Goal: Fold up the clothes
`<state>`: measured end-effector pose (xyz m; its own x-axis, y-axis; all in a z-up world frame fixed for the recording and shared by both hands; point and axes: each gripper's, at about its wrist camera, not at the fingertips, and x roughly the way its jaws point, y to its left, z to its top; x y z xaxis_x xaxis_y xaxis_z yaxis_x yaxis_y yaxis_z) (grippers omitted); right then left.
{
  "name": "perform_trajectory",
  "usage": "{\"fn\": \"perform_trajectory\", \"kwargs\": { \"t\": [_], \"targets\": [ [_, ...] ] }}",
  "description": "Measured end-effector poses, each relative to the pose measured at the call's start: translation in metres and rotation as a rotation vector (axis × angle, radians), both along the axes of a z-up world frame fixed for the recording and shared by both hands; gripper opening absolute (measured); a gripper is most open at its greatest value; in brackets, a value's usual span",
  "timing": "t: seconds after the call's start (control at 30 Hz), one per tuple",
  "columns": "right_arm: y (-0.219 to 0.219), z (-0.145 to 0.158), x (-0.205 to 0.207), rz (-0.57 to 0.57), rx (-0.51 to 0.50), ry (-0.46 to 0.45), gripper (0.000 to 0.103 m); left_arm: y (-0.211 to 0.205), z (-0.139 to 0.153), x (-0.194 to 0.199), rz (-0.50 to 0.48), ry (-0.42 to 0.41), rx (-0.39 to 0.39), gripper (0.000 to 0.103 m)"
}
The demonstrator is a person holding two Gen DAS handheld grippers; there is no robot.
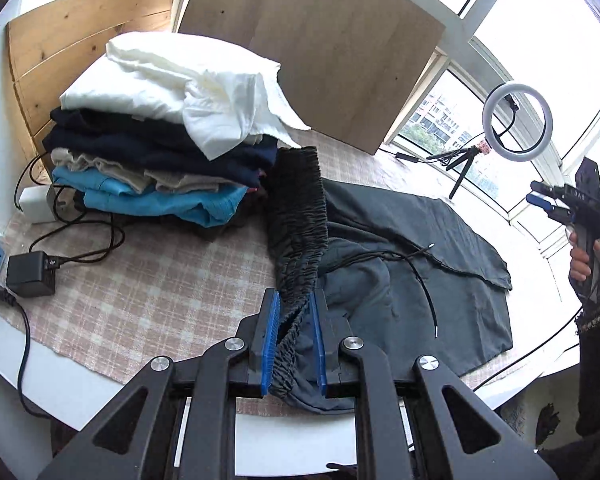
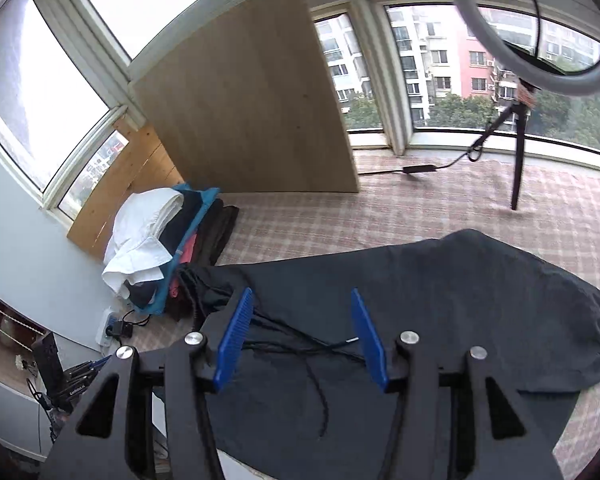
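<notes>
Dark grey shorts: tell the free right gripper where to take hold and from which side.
Grip the hem edge of the dark grey shorts at their far right end, coming down from above. The left gripper already pinches the gathered waistband, so the opposite end is the matching hold; it lies flat and unobstructed, while the right gripper hangs open above.

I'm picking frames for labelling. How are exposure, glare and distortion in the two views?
Left wrist view: window blown white, straight frames bowed by fisheye, trousers sharp between the left gripper fingers. Right wrist view: left panes overexposed, buildings outside readable, right gripper sharp, ring light cropped.
</notes>
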<state>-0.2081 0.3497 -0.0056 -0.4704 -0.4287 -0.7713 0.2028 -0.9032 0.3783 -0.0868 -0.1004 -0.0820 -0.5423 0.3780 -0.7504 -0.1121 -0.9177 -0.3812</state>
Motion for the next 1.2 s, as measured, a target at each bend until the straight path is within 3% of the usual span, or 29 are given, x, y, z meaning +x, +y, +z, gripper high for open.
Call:
{"fn": "perform_trajectory", "kwargs": {
  "t": [0.17, 0.3, 0.37, 0.47, 0.63, 0.73, 0.87, 1.03, 1.13, 1.17, 1.2],
  "targets": [
    [0.138, -0.022, 0.048, -0.239, 0.010, -0.031, 0.051, 0.066, 0.037, -0.038, -0.130, 0.077, -0.022, 0.014],
    [0.248, -0.040, 0.086, -0.431, 0.017, -0.056, 0.052, 0.131, 0.057, -0.077, -0.204, 0.107, 0.040, 0.020],
    [0.303, -0.049, 0.105, -0.526, 0.021, -0.069, 0.057, 0.159, 0.056, -0.100, -0.202, 0.096, 0.067, 0.021],
    [0.373, -0.069, 0.124, -0.642, 0.008, -0.101, 0.057, 0.192, 0.039, -0.128, -0.165, 0.050, 0.039, 0.021],
    [0.410, -0.149, 0.087, -0.652, -0.141, -0.240, 0.057, 0.203, -0.015, -0.144, -0.046, -0.099, 0.059, 0.021],
    [0.412, -0.181, 0.067, -0.622, -0.232, -0.292, 0.057, 0.198, -0.047, -0.145, 0.013, -0.175, 0.073, 0.021],
    [0.404, -0.200, 0.048, -0.598, -0.278, -0.314, 0.057, 0.197, -0.083, -0.153, 0.040, -0.271, 0.154, 0.026],
    [0.393, -0.210, 0.035, -0.600, -0.323, -0.318, 0.057, 0.211, -0.108, -0.169, 0.052, -0.321, 0.179, 0.026],
    [0.386, -0.208, 0.030, -0.596, -0.292, -0.292, 0.055, 0.222, -0.116, -0.181, 0.044, -0.335, 0.172, 0.033],
    [0.385, -0.206, 0.028, -0.593, -0.277, -0.278, 0.043, 0.226, -0.118, -0.186, 0.037, -0.338, 0.163, 0.035],
    [0.382, -0.205, 0.027, -0.589, -0.262, -0.268, 0.020, 0.229, -0.121, -0.190, 0.031, -0.343, 0.157, 0.035]
  ]
}}
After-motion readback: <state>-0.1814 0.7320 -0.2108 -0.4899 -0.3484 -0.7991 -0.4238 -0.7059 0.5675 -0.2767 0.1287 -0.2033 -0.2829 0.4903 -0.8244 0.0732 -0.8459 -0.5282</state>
